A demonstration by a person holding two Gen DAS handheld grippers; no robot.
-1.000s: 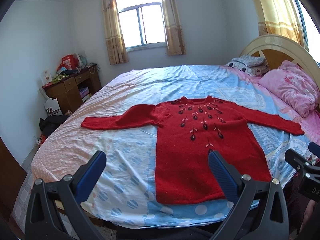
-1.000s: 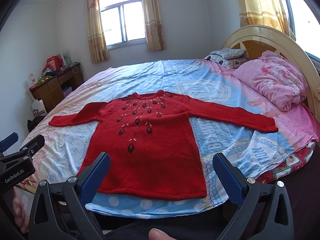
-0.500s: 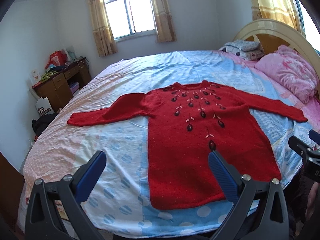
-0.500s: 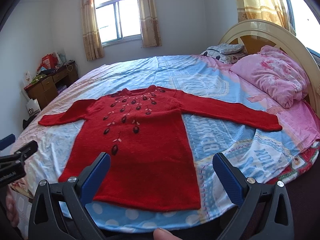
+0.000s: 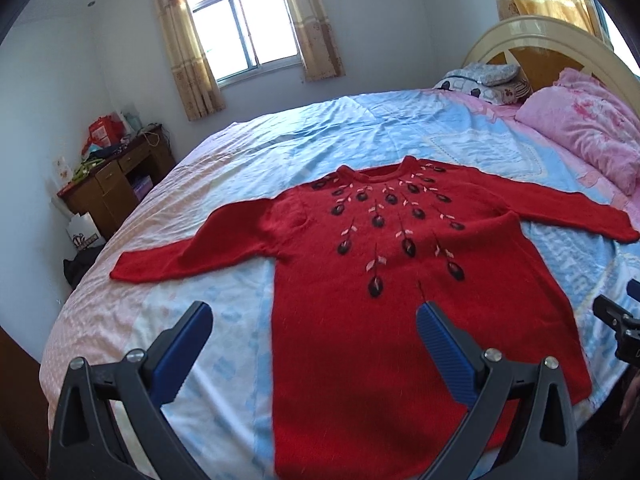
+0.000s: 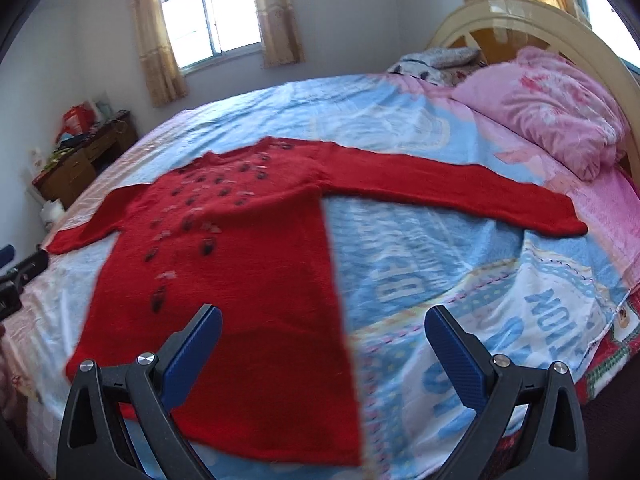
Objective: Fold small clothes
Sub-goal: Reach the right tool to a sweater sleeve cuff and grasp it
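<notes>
Sweater: red knit sweater [image 5: 400,280] lies flat, front up, on the bed [image 5: 280,152]; both sleeves spread out to the sides, neck toward the far side, hem toward the near edge. Dark leaf-like embroidery fans down from the collar.
Sweater in right view: same sweater [image 6: 248,248], motion-blurred; its long sleeve reaches toward the pink pillow [image 6: 552,112].
Left gripper: left gripper [image 5: 314,320] hangs above the near part of the bed, jaws spread wide, nothing between them; its right blue pad sits over the sweater's lower body, left pad over the bare sheet.
Right gripper: right gripper [image 6: 322,324] above the sweater's right side edge, jaws released and empty; left pad over red knit, right pad over the blue printed sheet.
Bedding: blue and pink patterned sheet, pink pillow by the cream headboard [image 5: 540,36].
Room: window with beige curtains [image 5: 248,20] on the far wall; cluttered wooden desk [image 5: 108,188] at left.
Contact: neither gripper touches the sweater.
</notes>
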